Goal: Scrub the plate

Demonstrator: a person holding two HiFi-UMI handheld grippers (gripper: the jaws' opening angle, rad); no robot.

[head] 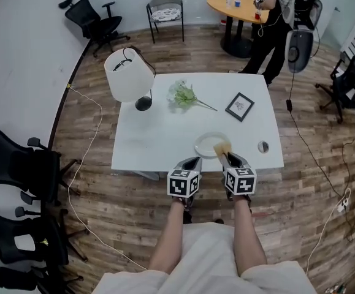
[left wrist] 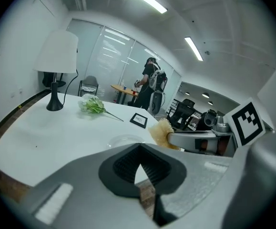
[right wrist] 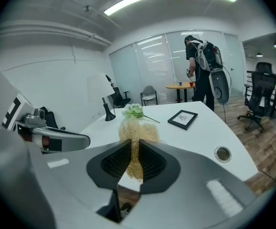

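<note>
At the near edge of a white table point(head: 159, 133), the right gripper point(head: 226, 157) pinches a straw-coloured scrubber point(head: 221, 148) over the pale plate point(head: 206, 144), apparently poised to scrub, while the left gripper point(head: 195, 160), jaws closed on nothing, hovers just beside it.

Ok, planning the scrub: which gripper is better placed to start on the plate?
Right. The right gripper holds the scrubber in its jaws by the plate; the left gripper is shut and empty.

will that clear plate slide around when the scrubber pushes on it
Probably: the plate looks thin and light, lying loose on a smooth white table. The left gripper isn't steadying it. The scrubber looks soft, so it should give.
</note>
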